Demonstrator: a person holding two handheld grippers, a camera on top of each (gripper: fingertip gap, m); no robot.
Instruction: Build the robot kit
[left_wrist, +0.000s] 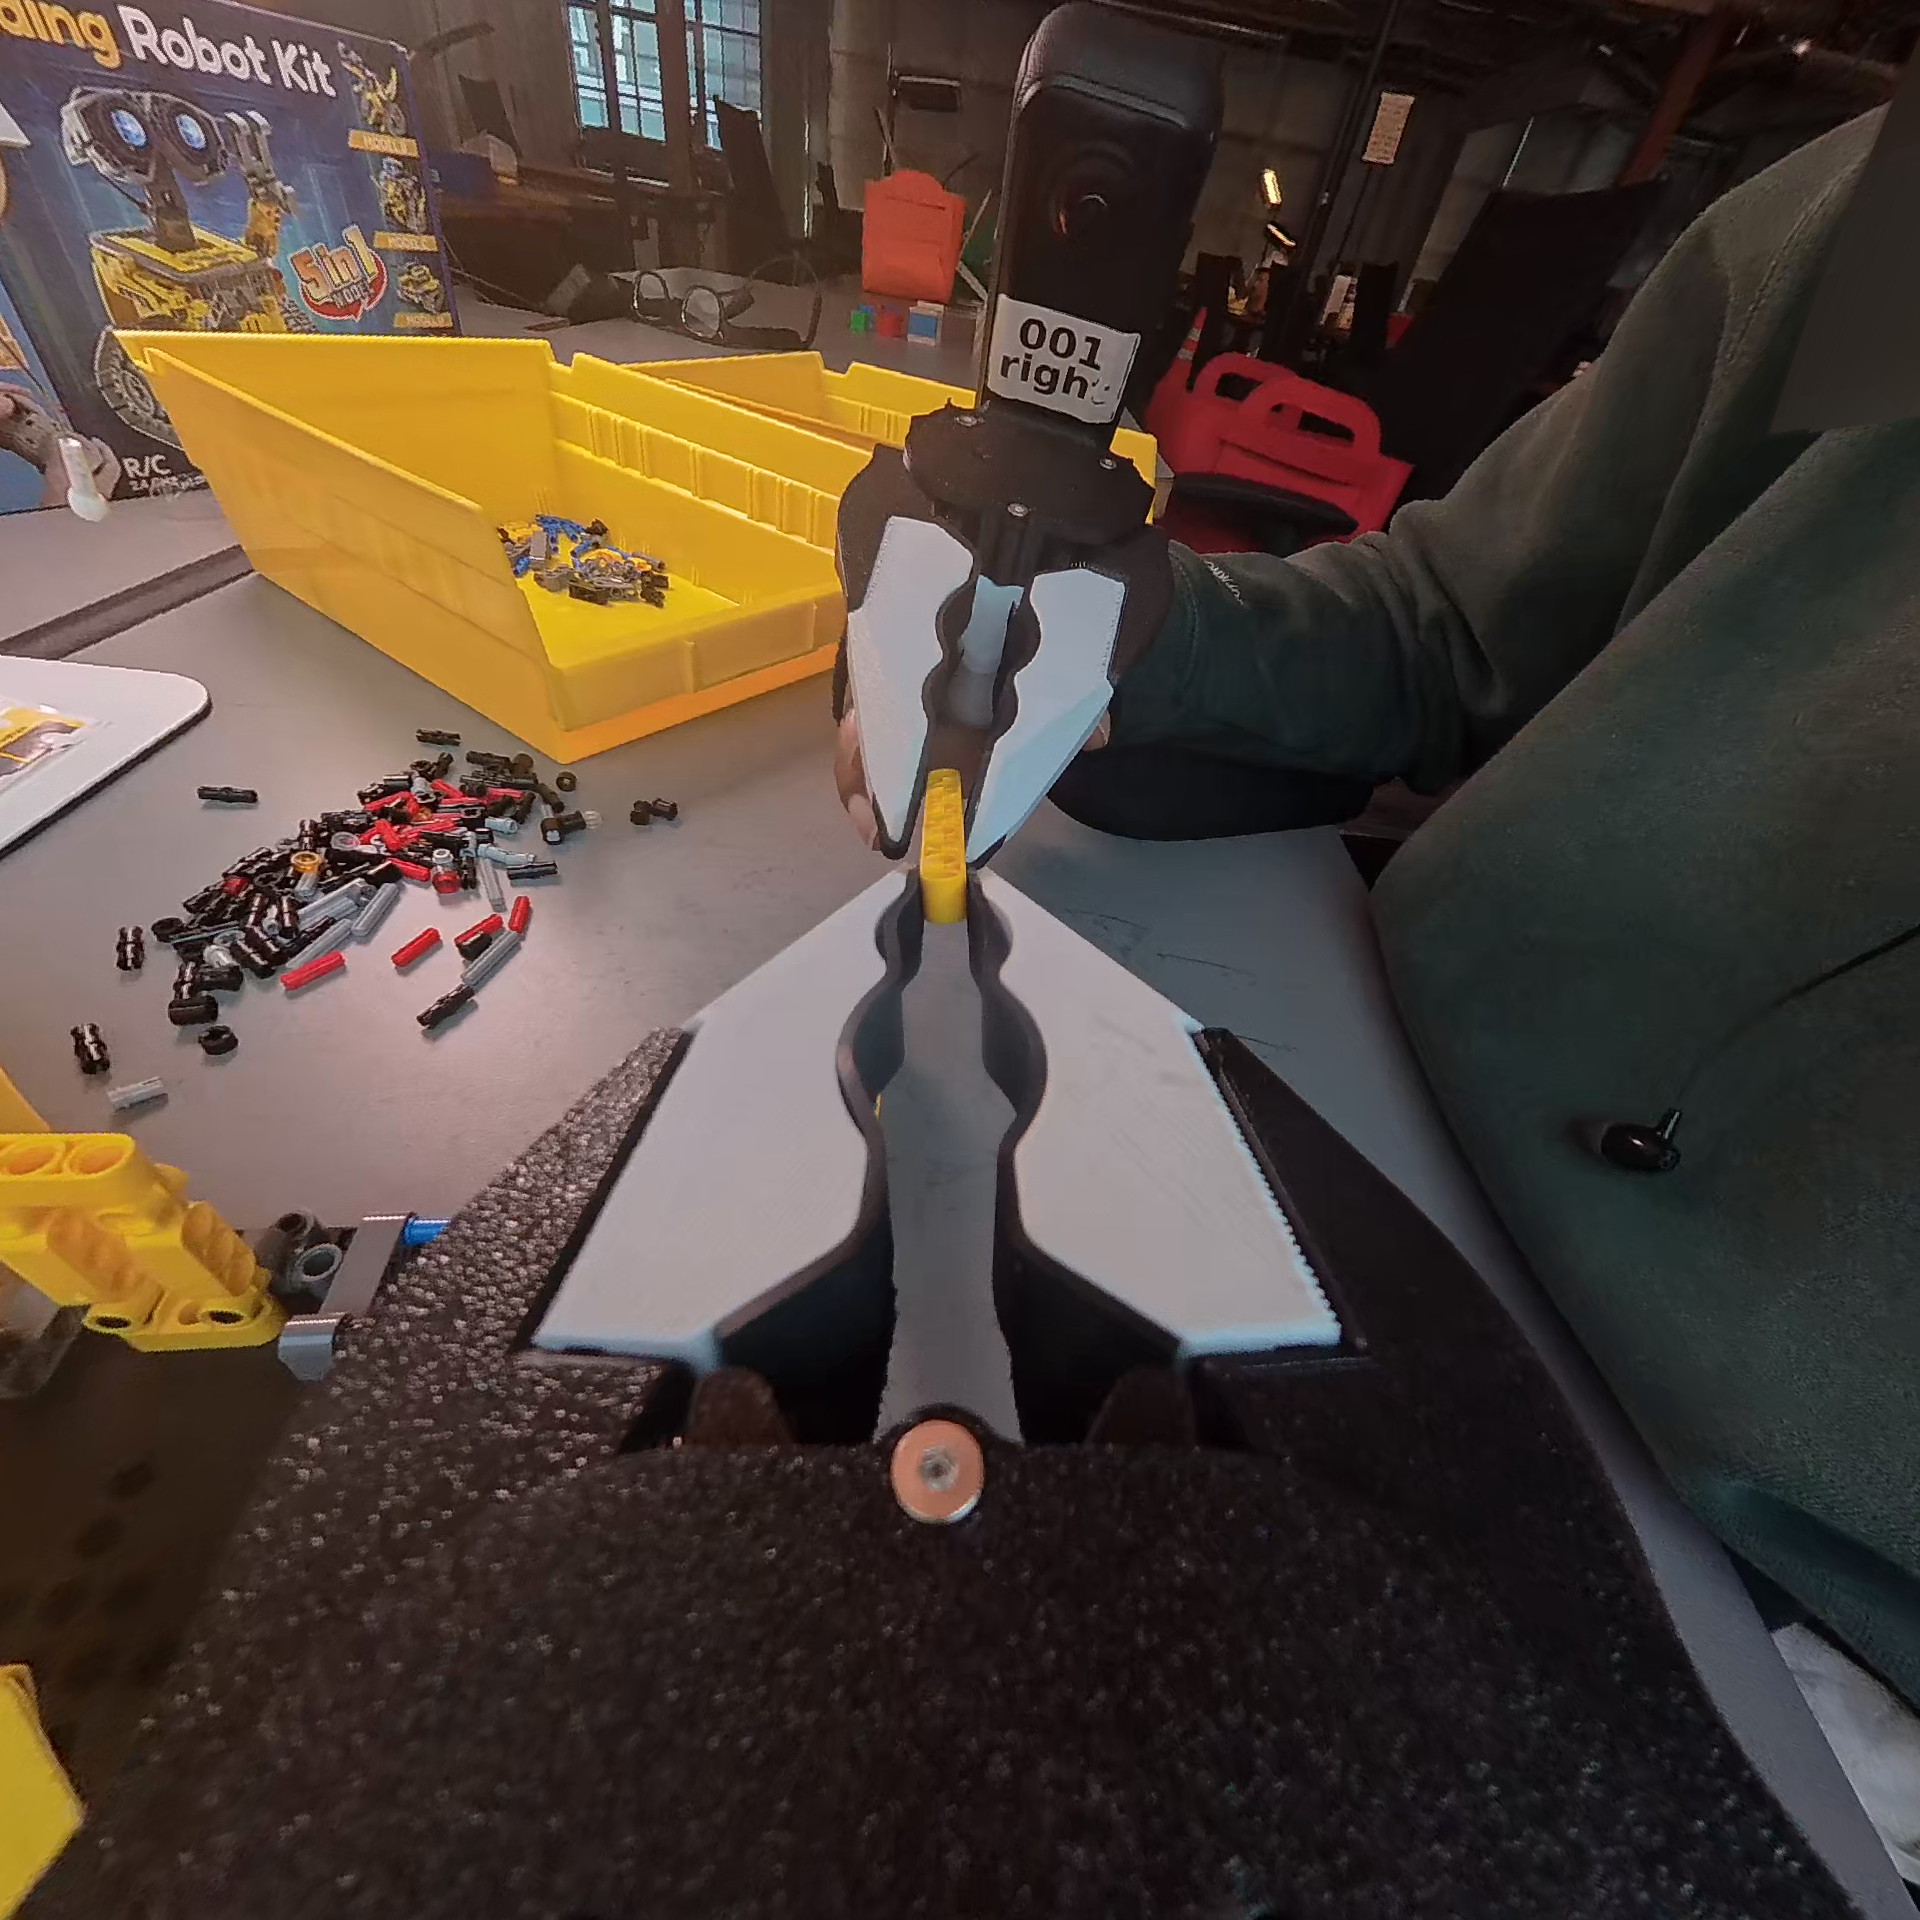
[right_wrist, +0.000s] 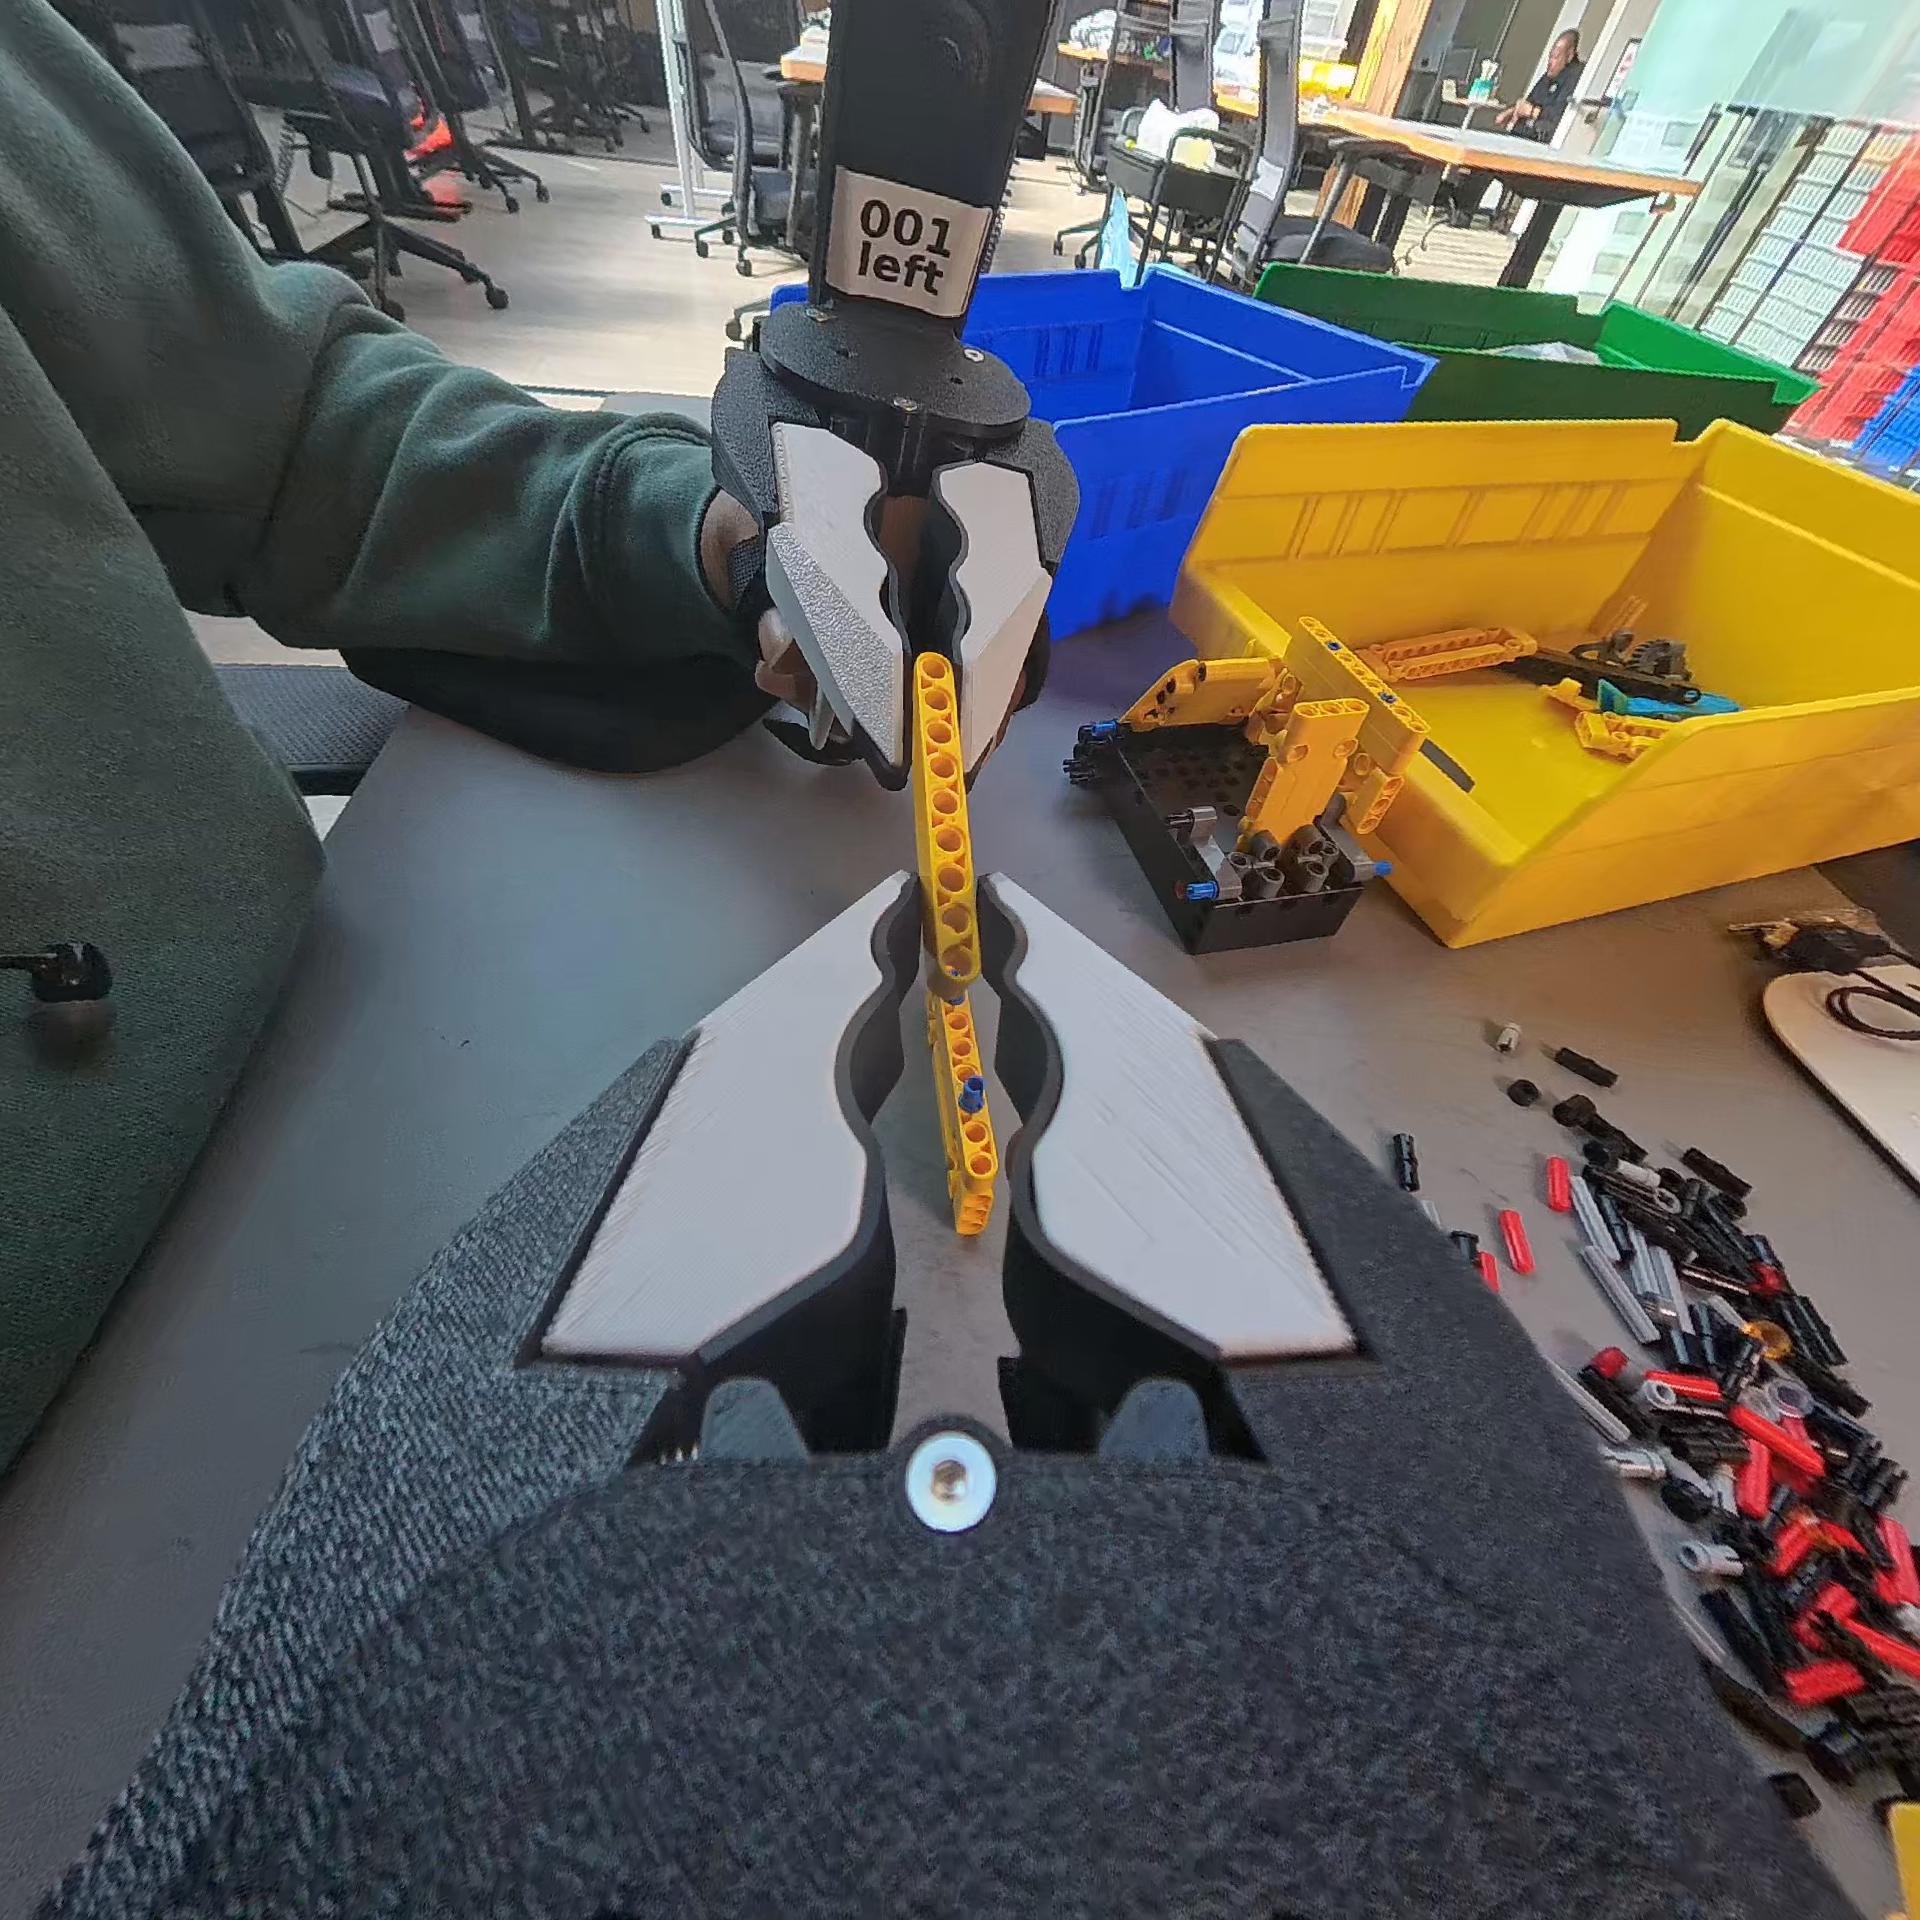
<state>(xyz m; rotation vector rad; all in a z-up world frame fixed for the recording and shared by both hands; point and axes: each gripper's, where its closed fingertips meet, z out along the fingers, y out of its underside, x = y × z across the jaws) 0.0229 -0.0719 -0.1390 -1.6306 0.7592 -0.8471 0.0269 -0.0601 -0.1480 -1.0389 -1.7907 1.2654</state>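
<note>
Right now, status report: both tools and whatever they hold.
Left tool shut on yellow holed beam. Right tool shut on same beam, opposite end. Loose pin pile off to the side, not touching.

Grey tabletop (right_wrist: 582, 966) beneath tongs. Beyond tongs, left wrist view: multi-pane window (left_wrist: 665, 68) in dim hall, dark ceiling beams, red plastic crates (left_wrist: 1283, 447) right of tongs. Right wrist view: pale floor (right_wrist: 613, 270) behind tongs, black office chairs (right_wrist: 395, 177) upper left, long wooden desks (right_wrist: 1475, 145) upper right, daylight bright there.
</note>
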